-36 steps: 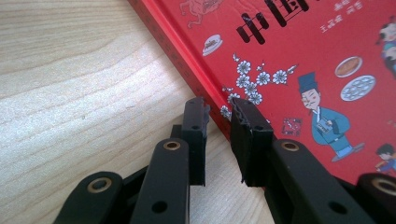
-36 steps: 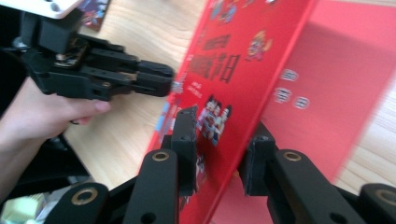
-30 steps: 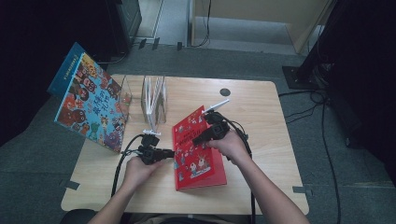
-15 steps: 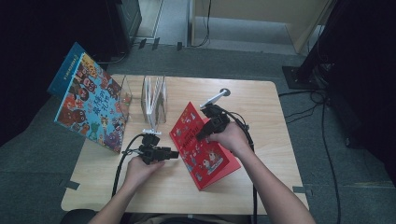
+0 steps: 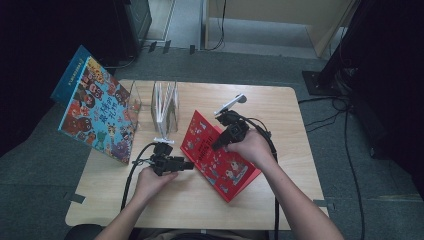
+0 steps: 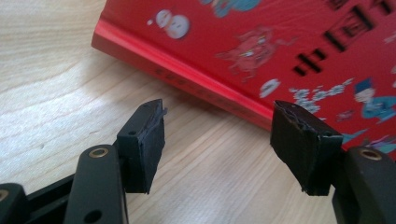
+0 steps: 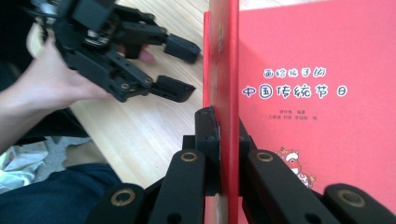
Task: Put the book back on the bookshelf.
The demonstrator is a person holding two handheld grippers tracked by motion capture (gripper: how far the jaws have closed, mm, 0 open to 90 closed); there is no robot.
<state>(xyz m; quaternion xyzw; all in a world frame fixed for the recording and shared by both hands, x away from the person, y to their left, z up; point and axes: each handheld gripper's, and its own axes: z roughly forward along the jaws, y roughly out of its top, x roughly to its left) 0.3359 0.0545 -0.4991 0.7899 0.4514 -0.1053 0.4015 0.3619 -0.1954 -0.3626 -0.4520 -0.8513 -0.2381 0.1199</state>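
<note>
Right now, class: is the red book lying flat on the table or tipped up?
Tipped up. The red book slants with one edge raised, pinched by the right tongs; its lower edge seems to rest on the table.

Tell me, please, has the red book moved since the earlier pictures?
Yes. The red book, clamped in the right claw, has tipped up off the table, its far edge now higher and nearer the clear stand.
</note>
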